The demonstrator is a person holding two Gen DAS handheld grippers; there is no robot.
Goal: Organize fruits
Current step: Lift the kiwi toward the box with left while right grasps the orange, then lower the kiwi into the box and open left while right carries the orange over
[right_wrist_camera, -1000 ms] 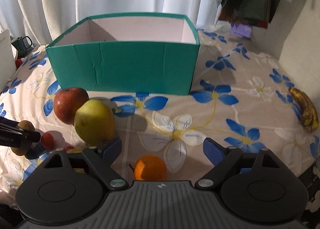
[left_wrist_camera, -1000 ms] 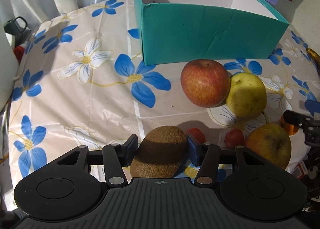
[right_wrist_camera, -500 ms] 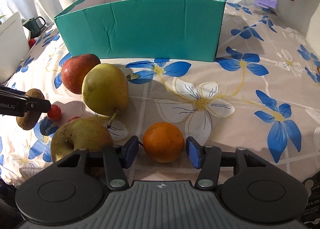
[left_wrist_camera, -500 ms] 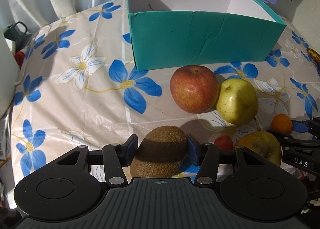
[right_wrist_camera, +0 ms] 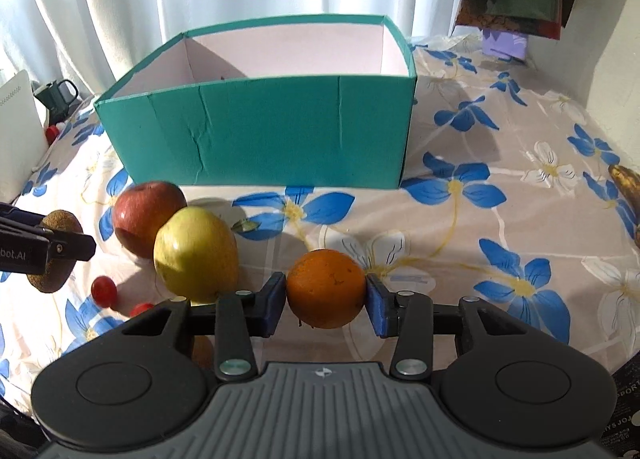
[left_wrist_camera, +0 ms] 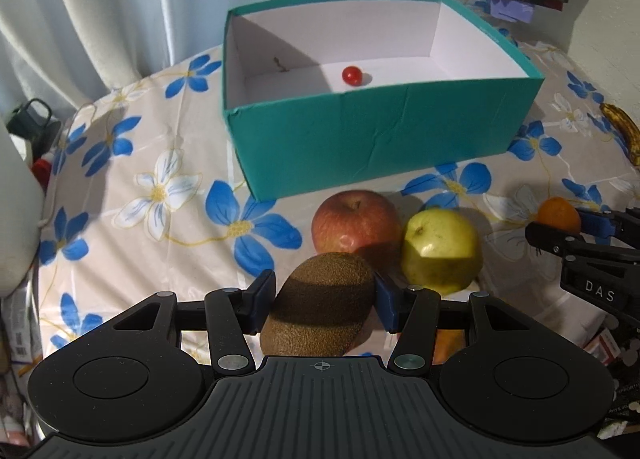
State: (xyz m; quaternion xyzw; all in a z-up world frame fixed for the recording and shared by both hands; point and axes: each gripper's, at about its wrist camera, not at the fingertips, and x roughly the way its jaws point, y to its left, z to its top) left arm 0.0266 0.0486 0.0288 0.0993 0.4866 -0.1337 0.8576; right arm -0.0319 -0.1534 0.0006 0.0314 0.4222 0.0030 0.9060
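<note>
Left tongs [left_wrist_camera: 325, 305] grip a fuzzy oval kiwi [left_wrist_camera: 320, 309]; right tongs [right_wrist_camera: 326, 301], just closing, clamp a dimpled round orange [right_wrist_camera: 325, 287].

Left tool [left_wrist_camera: 325, 306] and right tool [right_wrist_camera: 326, 305]: black ribbed housing, two round recessed discs, angular black linkage arms with silver screws, blue finger pads [right_wrist_camera: 379, 311]. White lettering "DAS" marks the right tool's side.
</note>
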